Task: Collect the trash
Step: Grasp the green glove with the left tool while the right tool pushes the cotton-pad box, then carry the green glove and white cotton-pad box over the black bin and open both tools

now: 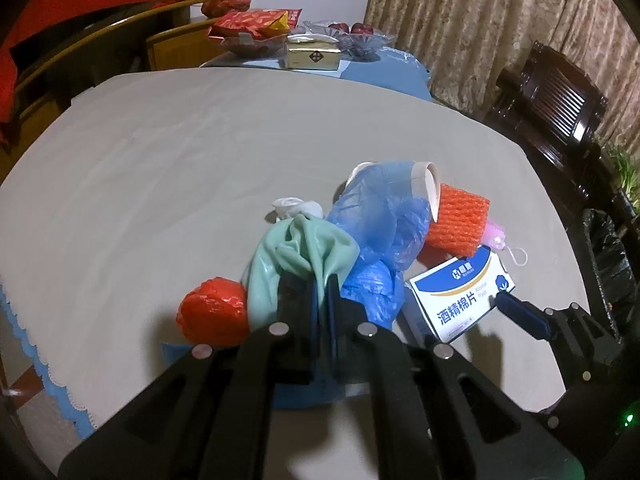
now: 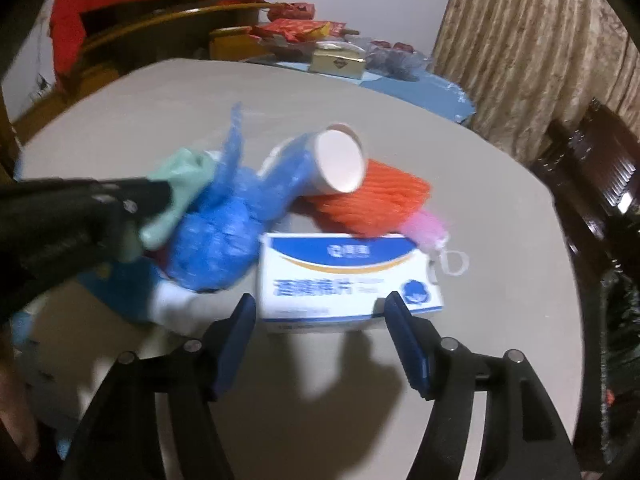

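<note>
The left gripper [image 1: 322, 284] is clamped on a crumpled mint-green plastic bag [image 1: 300, 256] in the trash heap on the grey tablecloth [image 1: 200, 160], the right gripper [image 2: 320, 312] gapes before a white-and-blue cardboard box [image 2: 344, 280], beyond which lie an orange foam net [image 2: 372, 204] and a tipped white paper cup [image 2: 340, 160].

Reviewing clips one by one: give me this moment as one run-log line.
left gripper: shut on mint-green bag | right gripper: open, at alcohol pad box, not gripping | trash pile: on table
</note>
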{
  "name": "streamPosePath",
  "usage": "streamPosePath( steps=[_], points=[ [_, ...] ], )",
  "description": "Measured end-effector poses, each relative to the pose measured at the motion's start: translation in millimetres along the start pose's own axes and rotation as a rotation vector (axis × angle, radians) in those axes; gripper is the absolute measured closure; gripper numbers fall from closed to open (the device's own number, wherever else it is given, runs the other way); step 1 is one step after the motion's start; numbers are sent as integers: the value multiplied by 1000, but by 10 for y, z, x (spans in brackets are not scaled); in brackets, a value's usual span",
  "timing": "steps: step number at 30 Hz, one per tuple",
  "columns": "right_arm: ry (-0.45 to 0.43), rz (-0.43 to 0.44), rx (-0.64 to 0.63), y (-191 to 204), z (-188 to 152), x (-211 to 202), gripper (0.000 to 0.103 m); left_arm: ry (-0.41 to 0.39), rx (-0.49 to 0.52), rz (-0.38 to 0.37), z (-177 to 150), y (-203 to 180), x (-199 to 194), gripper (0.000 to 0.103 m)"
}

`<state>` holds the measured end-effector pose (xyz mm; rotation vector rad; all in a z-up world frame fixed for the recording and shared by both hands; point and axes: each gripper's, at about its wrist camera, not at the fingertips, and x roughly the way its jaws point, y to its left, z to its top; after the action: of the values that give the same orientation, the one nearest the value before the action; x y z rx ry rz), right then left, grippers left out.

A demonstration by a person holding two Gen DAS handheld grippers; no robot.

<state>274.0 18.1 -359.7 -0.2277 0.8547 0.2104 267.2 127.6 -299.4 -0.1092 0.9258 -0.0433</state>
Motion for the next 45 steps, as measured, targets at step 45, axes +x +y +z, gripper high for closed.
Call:
streamPosePath(
  steps=[45],
  points=[
    [-42,-27,363,-1106,-114,-623,40,-86,92,-28,36,-558,-586,99]
  ],
)
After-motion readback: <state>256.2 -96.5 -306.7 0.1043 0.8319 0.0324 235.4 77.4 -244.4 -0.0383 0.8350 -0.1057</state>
